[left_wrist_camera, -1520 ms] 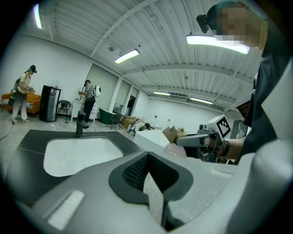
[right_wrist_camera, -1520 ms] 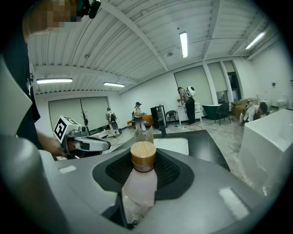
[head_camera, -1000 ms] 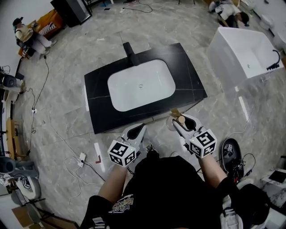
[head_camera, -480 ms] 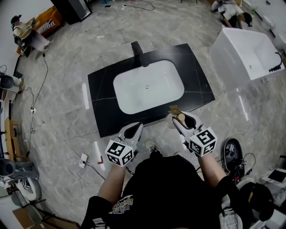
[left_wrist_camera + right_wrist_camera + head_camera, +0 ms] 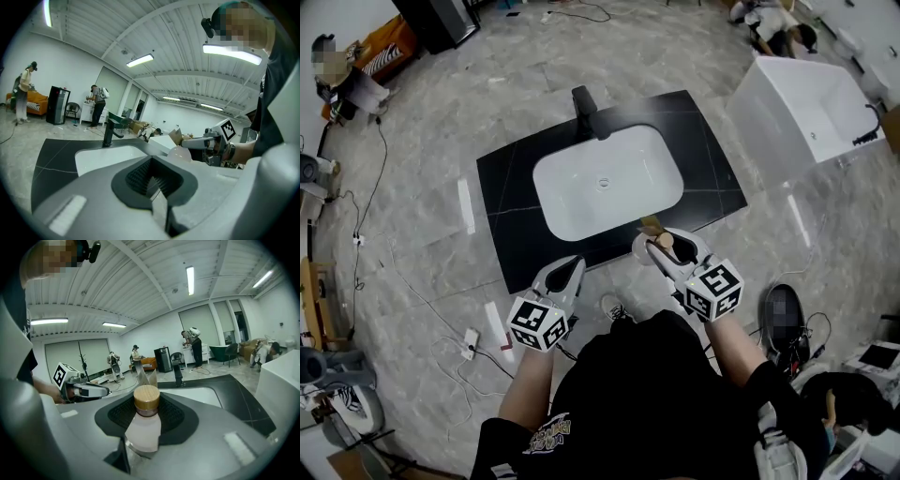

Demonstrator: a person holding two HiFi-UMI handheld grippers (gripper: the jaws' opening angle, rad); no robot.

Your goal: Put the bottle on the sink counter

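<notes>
**Head view, left gripper view, right gripper view: bottle in hand at the near edge of the sink worktop**

Head view. The black sink worktop (image 5: pixel 511 187) stands on the floor with a white basin (image 5: pixel 605 183) set in its middle and a dark faucet (image 5: pixel 584 101) on its far side. The right gripper (image 5: pixel 659 249) holds the bottle (image 5: pixel 665 242) at the worktop's near edge, right of the basin. The bottle is raised and not yet set down. The left gripper (image 5: pixel 565 274) hangs at the near edge, left of the right one and apart from the bottle. It looks idle, so the placing appears to be a one-handed job.

Left gripper view. The left gripper (image 5: pixel 151 178) has its jaws pressed together with nothing between them. Beyond them lie the worktop (image 5: pixel 51 154) and the faucet (image 5: pixel 108 133). At right, the right gripper (image 5: pixel 206 143) is seen with the pale bottle (image 5: pixel 180 153).

Right gripper view. The right gripper (image 5: pixel 146 408) has its jaws set wide and pinching the bottle (image 5: pixel 143 427) by its pale body. The wooden-coloured cap (image 5: pixel 146 398) stands upright above the pads, which suits a base-first placing. Bare worktop (image 5: pixel 234 385) lies ahead to the right of the basin (image 5: pixel 201 394), probably the landing spot. The left gripper (image 5: pixel 86 390) shows at left.
</notes>
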